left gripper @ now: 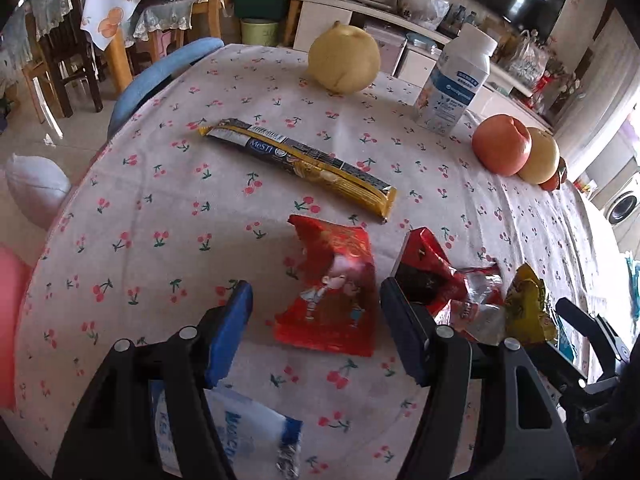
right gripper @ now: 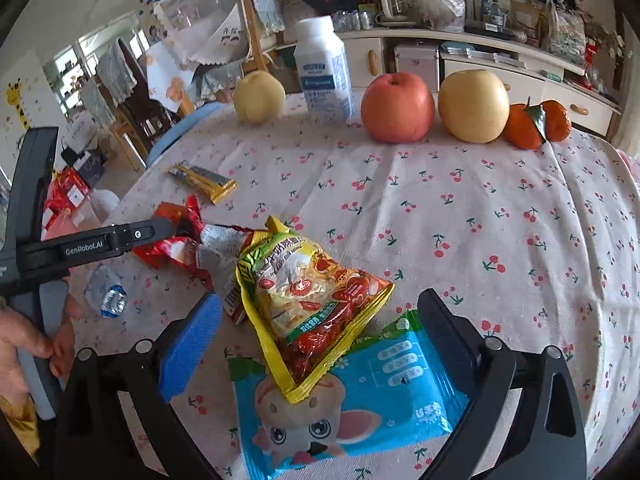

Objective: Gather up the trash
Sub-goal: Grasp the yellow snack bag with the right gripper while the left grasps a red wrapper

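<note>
My left gripper (left gripper: 316,320) hangs open over the cherry-print tablecloth (left gripper: 160,208). A flat red snack wrapper (left gripper: 336,300) lies between its blue pads, untouched. To its right lies a crumpled red and silver wrapper (left gripper: 444,280), (right gripper: 176,248), and farther back a long yellow wrapper (left gripper: 296,164), (right gripper: 204,180). My right gripper (right gripper: 320,340) is open around a yellow and red snack bag (right gripper: 316,300), (left gripper: 528,304), which rests on a blue wet-wipes pack (right gripper: 360,396). Neither pad touches the bag. A small white and blue packet (left gripper: 248,432), (right gripper: 106,292) lies near the front edge.
At the back of the table stand a white bottle (right gripper: 324,72), two yellow pears (right gripper: 472,104), (right gripper: 260,96), a red apple (right gripper: 396,106) and tangerines (right gripper: 536,120). A blue chair (left gripper: 160,76) sits at the far left edge. A hand (right gripper: 24,340) holds the left gripper's handle.
</note>
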